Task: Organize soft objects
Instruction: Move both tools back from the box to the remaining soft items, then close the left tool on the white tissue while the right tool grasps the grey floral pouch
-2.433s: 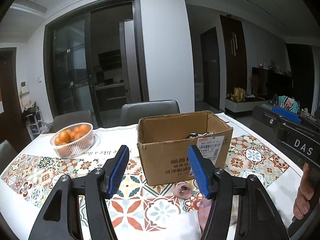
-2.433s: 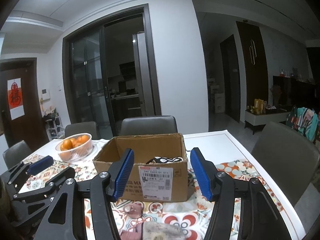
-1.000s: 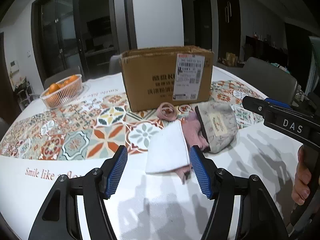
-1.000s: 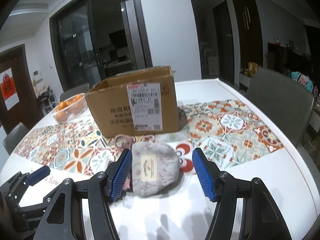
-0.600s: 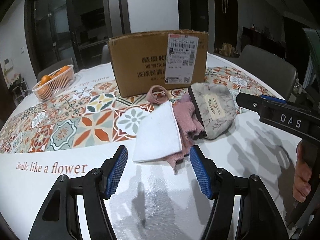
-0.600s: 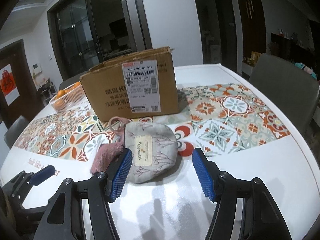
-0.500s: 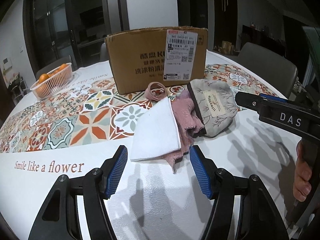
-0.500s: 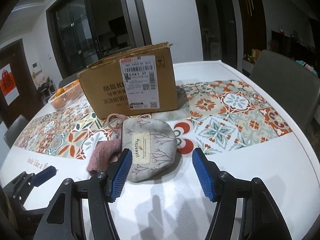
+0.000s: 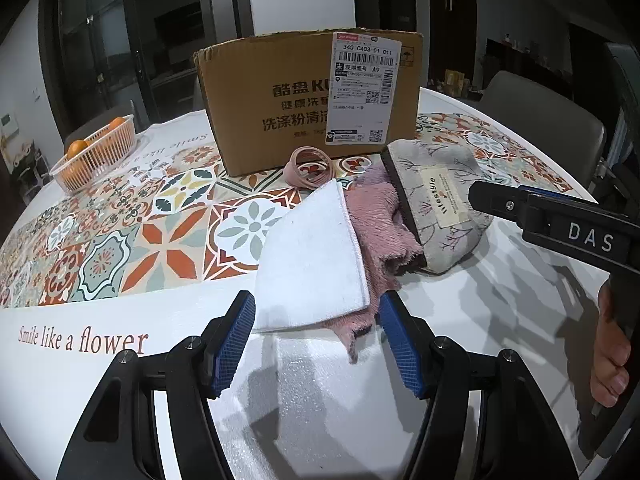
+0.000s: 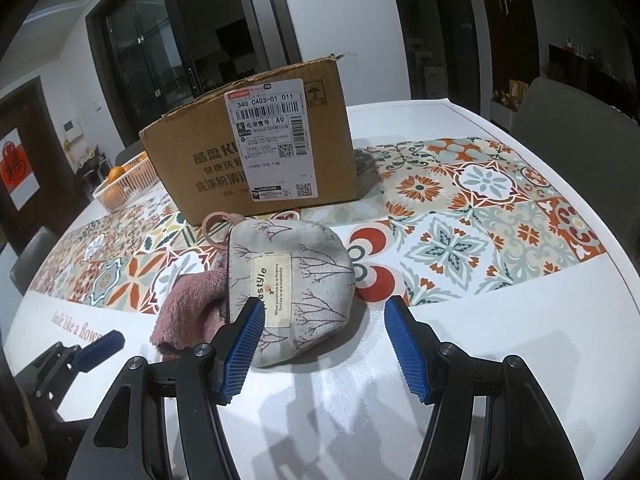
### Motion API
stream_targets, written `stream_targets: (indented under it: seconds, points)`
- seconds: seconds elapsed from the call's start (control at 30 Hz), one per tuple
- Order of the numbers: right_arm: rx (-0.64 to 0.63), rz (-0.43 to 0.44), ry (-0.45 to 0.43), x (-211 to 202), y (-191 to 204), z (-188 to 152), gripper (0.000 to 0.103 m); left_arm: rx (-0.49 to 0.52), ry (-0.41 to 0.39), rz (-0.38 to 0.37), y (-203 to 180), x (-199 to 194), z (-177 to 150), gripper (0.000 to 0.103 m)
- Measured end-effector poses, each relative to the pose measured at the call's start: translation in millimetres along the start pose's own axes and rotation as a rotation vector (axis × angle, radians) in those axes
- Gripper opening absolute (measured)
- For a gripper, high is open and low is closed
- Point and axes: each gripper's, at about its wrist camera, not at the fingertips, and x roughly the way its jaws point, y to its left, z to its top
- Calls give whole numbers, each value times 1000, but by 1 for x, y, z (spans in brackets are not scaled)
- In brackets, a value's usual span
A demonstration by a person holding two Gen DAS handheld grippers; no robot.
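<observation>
A folded white cloth [image 9: 312, 256] lies on a pink fuzzy cloth [image 9: 380, 220], with a grey printed pouch [image 9: 440, 196] to its right and a pink hair band [image 9: 308, 164] behind. My left gripper [image 9: 316, 344] is open, its near edge of the white cloth between the fingertips. In the right wrist view the grey pouch [image 10: 292, 276] lies just ahead of my open right gripper [image 10: 326, 344], with the pink cloth [image 10: 192, 308] to its left. A cardboard box [image 9: 308, 92] stands behind the pile; it also shows in the right wrist view [image 10: 256, 148].
A white basket of oranges [image 9: 96, 152] sits at the far left of the table. The tablecloth [image 9: 120, 248] has patterned tiles and a white border. Grey chairs [image 10: 576, 116] stand around the table. The other gripper [image 9: 560, 220] shows at the right of the left wrist view.
Both grippers have dropped from above the box toward the table and moved in on the pile. The white cloth and the pouch now sit at the fingertips. Both stay open.
</observation>
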Motion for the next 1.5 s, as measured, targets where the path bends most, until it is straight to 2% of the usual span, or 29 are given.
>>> stream_targets:
  seconds: [0.33, 0.47, 0.8, 0.93, 1.0, 1.17, 1.27, 1.5]
  points:
    - [-3, 9, 16, 12, 2, 3, 64, -15, -9, 6, 8, 5, 4, 63]
    - [-3, 9, 23, 17, 3, 4, 64, -15, -14, 13, 10, 6, 5, 58]
    - [15, 14, 42, 29, 0, 3, 64, -35, 1, -46, 12, 10, 6, 17]
    - [19, 22, 48, 31, 1, 2, 63, -52, 9, -58, 14, 12, 6, 8]
    - [22, 31, 52, 32, 1, 2, 62, -59, 9, -61, 15, 12, 6, 8]
    - [18, 29, 65, 35, 3, -1, 36, -75, 6, -63, 19, 12, 6, 5]
    - [10, 24, 56, 32, 4, -1, 25, -76, -4, -61, 19, 10, 6, 5]
    - [-13, -15, -9, 12, 8, 2, 19, -86, -46, -55, 19, 1, 6, 5]
